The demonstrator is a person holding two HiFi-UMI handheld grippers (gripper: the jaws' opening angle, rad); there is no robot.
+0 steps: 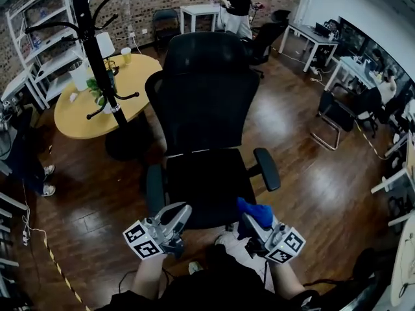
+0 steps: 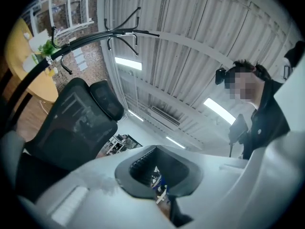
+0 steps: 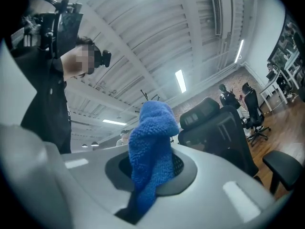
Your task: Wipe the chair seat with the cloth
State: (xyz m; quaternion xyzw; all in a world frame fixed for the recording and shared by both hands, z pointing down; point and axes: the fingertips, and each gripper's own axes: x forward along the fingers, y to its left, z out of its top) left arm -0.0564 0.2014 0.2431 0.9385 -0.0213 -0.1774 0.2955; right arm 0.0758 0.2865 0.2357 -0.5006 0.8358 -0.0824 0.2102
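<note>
While cloth [image 3: 151, 147] hangs clamped, coat stand [image 1: 97, 57] beside chair [image 1: 204, 96]

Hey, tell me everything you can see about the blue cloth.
The cloth is bright blue with a looped, towel-like pile, probably microfibre. It is bunched into an upright wad and clamped between the right gripper's fingers. Its rounded top stands above them and its lower end is tucked down into their gap. In the head view it shows over the front right edge of the chair seat; whether it touches the seat cannot be told.
</note>
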